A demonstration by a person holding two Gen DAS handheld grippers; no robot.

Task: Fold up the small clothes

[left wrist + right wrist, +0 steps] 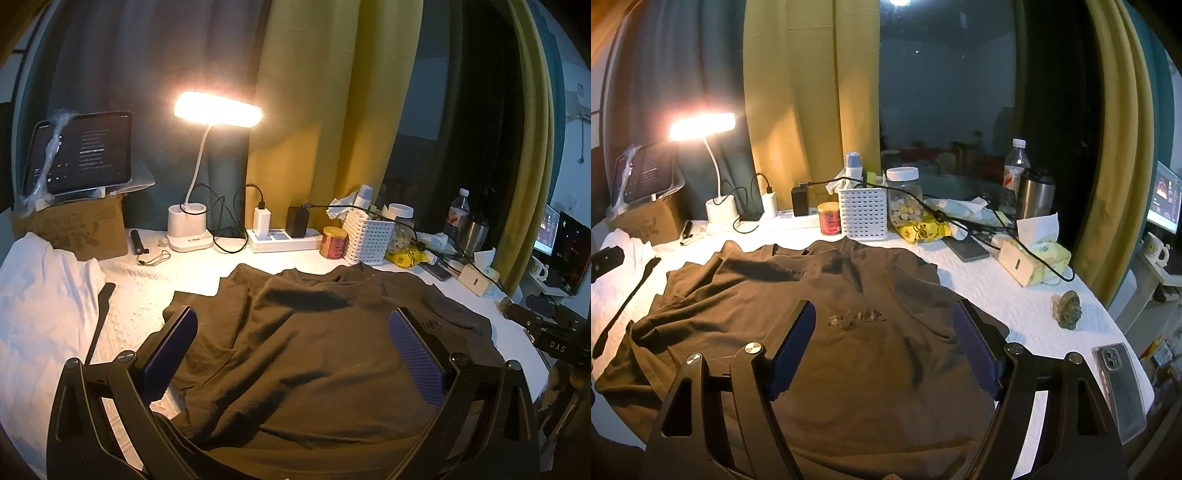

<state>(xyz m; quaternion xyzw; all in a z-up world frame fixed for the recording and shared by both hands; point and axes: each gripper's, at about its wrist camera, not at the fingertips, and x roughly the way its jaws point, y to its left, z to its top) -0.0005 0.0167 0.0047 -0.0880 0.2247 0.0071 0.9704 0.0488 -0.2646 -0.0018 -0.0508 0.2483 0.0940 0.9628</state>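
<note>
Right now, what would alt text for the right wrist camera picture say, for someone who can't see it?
A dark brown T-shirt lies spread, rumpled, on a white-covered table, seen between the open fingers of the right gripper, which holds nothing. Behind it stand a lit desk lamp, a white basket and bottles; a phone lies at right.

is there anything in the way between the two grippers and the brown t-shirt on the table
Nothing visible is. The left gripper and the right gripper are both open with the brown t-shirt spread directly beneath them. The white basket and red can stand beyond the collar, not on the shirt.
</note>
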